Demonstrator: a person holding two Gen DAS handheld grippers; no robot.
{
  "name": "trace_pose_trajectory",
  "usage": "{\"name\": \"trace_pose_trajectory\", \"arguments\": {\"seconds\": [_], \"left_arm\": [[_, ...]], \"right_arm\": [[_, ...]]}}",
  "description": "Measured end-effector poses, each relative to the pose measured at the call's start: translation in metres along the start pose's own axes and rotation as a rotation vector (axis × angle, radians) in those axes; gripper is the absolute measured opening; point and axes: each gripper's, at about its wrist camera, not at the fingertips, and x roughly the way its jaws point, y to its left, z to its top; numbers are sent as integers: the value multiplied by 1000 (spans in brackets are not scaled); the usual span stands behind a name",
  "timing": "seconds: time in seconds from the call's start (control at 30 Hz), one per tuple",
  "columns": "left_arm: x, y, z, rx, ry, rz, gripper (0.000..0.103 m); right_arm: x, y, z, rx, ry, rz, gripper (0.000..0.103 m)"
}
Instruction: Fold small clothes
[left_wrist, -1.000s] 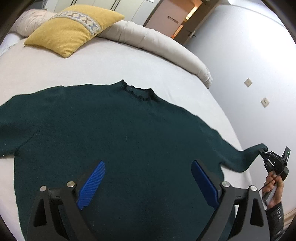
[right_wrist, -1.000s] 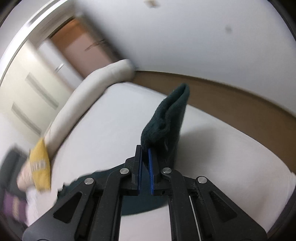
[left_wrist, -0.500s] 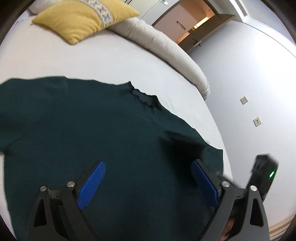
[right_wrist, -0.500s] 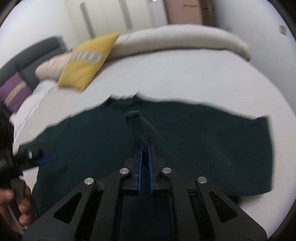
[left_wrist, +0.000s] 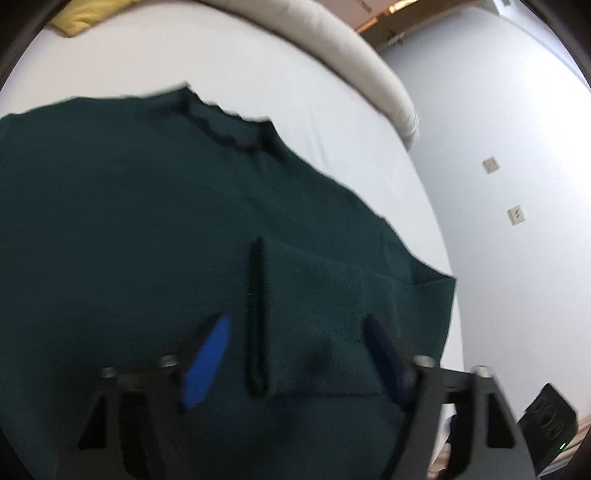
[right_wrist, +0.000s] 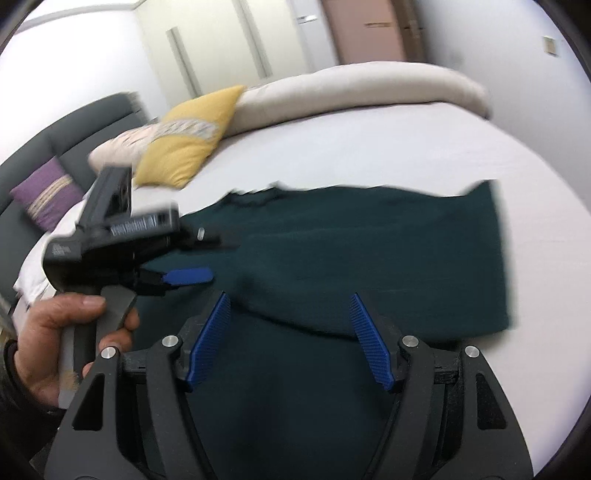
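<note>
Two grippers hover above the dark green sweater (left_wrist: 147, 229), which lies flat on the white bed (left_wrist: 295, 92), one sleeve (left_wrist: 332, 295) folded across its body. The left gripper (left_wrist: 295, 354) has its jaws wide apart and empty; the right gripper (right_wrist: 290, 339) likewise, holding nothing. A yellow pillow (right_wrist: 184, 144) lies far left.

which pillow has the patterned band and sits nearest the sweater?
The yellow cushion with the pale patterned band. The purple cushion lies farther left on the grey sofa, away from the dark green sweater.

The left hand-held gripper (left_wrist: 295, 350) hangs with jaws apart over a dark green sweater (left_wrist: 129, 229) (one sleeve folded inward) on the white bed (left_wrist: 258, 74).
</note>
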Motion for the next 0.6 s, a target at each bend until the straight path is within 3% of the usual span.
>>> {"name": "trace_pose_trajectory", "arguments": {"seconds": [0.1,0.13,0.17,0.2,0.27,0.4,0.43,0.6], "left_arm": [[15,-14,7,54,16,81,55],[15,-17,9,67,13,102,42],[14,-16,11,72,9,110,22],[9,-14,13,64,2,97,13],[-6,-8,15,44,-23,64,10],[-49,4,22,64,-131,96,8],[-59,8,24,63,-161,107,4],[-107,47,27,23,-294,123,4]], "right_arm": [[-22,-44,17,80,-38,-46,66],[-30,-59,20,103,-49,-69,66],[-34,-76,24,134,-57,-94,66],[-39,-91,30,161,-58,-106,66],[-42,-122,37,226,-63,-121,66],[-31,-168,56,333,-45,-136,61],[-26,-177,58,355,-34,-130,59],[1,-196,64,384,20,-133,54]]}}
